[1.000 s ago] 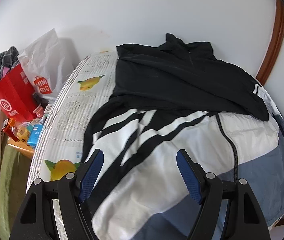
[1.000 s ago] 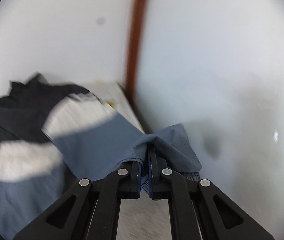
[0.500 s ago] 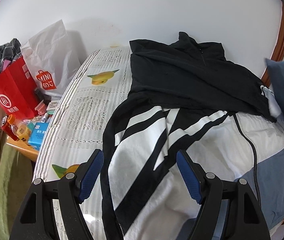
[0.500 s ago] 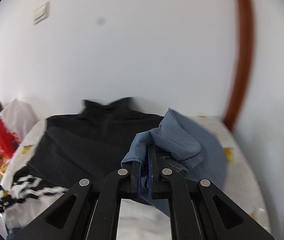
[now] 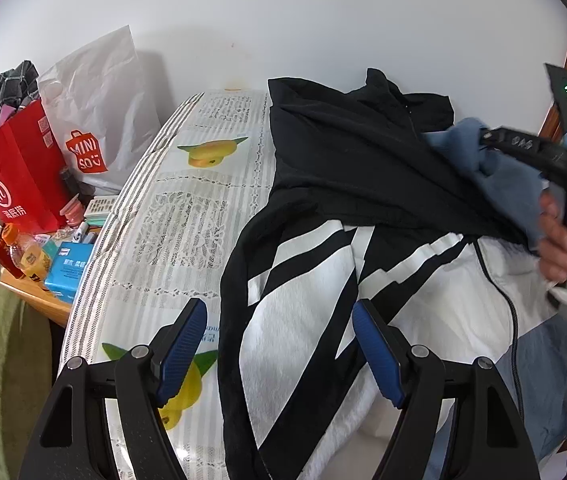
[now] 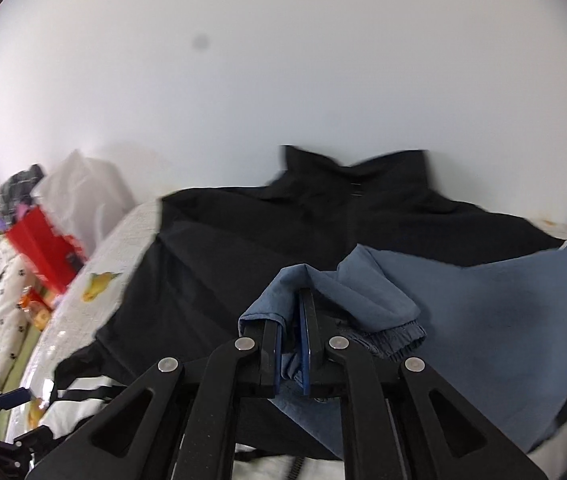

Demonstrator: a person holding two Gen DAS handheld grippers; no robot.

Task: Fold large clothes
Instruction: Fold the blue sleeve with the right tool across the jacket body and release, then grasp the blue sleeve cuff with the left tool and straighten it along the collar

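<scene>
We carried the blue-grey sleeve cuff (image 6: 379,312) over the black, white and blue jacket (image 5: 347,184); right gripper (image 6: 292,344) fingers were easing open around it, left gripper (image 5: 279,354) wide, empty. Release once flat.

I'm seeing the jacket (image 5: 363,184) running off the bottom edge, the red bag (image 6: 43,248) smearing into blur, and blue sleeve (image 6: 483,320) covering the bed's (image 5: 187,216) right side.

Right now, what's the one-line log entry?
step: folding sleeve across jacket | right tongs: opening, sleeve cuff between | left tongs: open, empty
</scene>
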